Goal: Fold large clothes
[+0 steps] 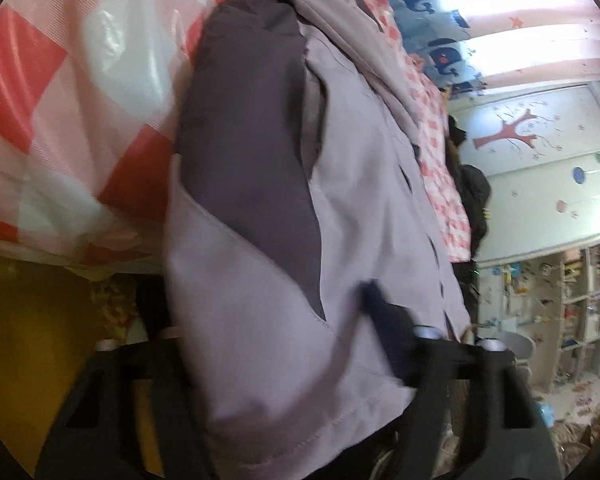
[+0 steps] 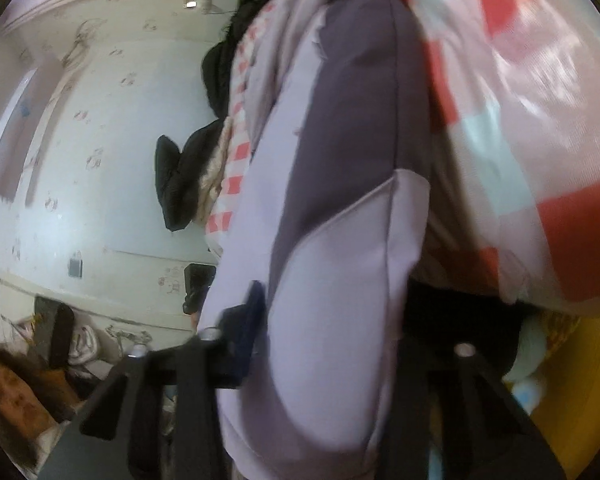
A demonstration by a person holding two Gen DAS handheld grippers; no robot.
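Checked pink-and-white bedding [image 1: 48, 92] backs both views, with a lilac and grey jacket [image 1: 340, 208] spread across it.

Each of the 2 grippers has an edge of the jacket running straight between its fingers: the left gripper [image 1: 284, 344] and the right gripper [image 2: 340, 344] are both narrowed onto the cloth, which fills the gap and appears pinched, though blur hides the pad contact. From each tool the garment stretches directly ahead, its long axis following the fingers toward the far bedding. Grey panels [image 2: 340, 128] lie beyond the lilac hem. Neither hand is nearer, since both sit at the near edge, so the likely fold carries that edge forward.
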